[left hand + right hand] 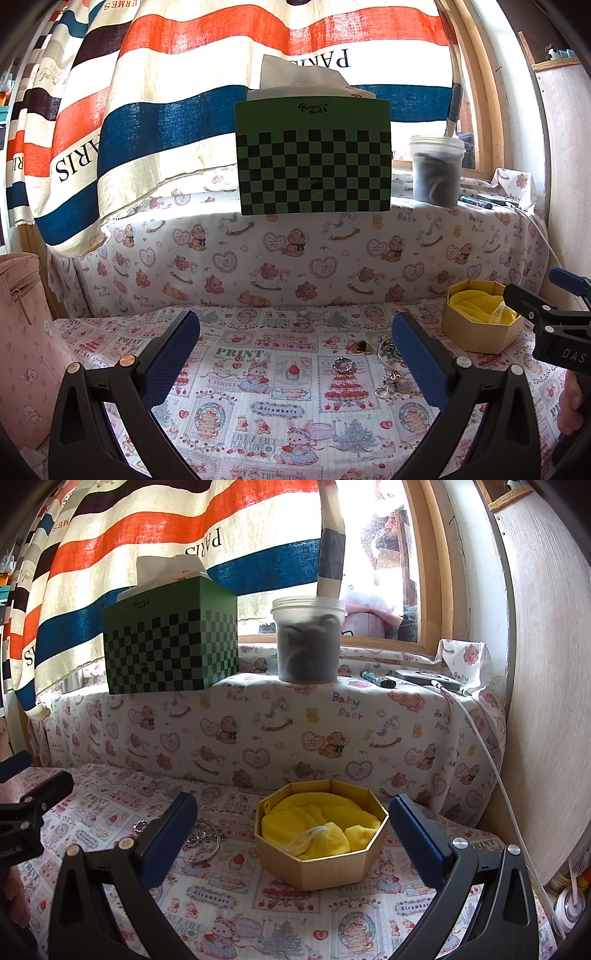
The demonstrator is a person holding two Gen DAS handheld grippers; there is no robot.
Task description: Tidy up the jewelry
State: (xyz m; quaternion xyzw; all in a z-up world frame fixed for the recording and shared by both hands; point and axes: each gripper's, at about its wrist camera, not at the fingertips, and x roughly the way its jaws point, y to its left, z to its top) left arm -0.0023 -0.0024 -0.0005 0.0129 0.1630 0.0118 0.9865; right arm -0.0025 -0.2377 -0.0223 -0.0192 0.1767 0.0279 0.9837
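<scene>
Gaping wide and empty, each claw (295,354) (291,834) hovers; one octagonal box (321,864), perhaps five trinkets (384,363).

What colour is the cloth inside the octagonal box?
Bright yellow cloth, clearest in the right wrist view.

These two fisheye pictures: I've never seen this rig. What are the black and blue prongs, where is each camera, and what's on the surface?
No robot here: a person holds a two-finger claw in each hand, with a camera on each looking forward along its fingers. One picture looks out from the left claw, the other from the right claw; the blue pads are their fingers. Both are open and hold nothing. On the printed cloth lie loose jewelry pieces: a sparkly ring, a dark-and-gold piece, and silver rings and chains. Beside them stands an eight-sided gold box lined with yellow cloth. On the ledge behind are a green checkered tissue box and a plastic tub.
</scene>
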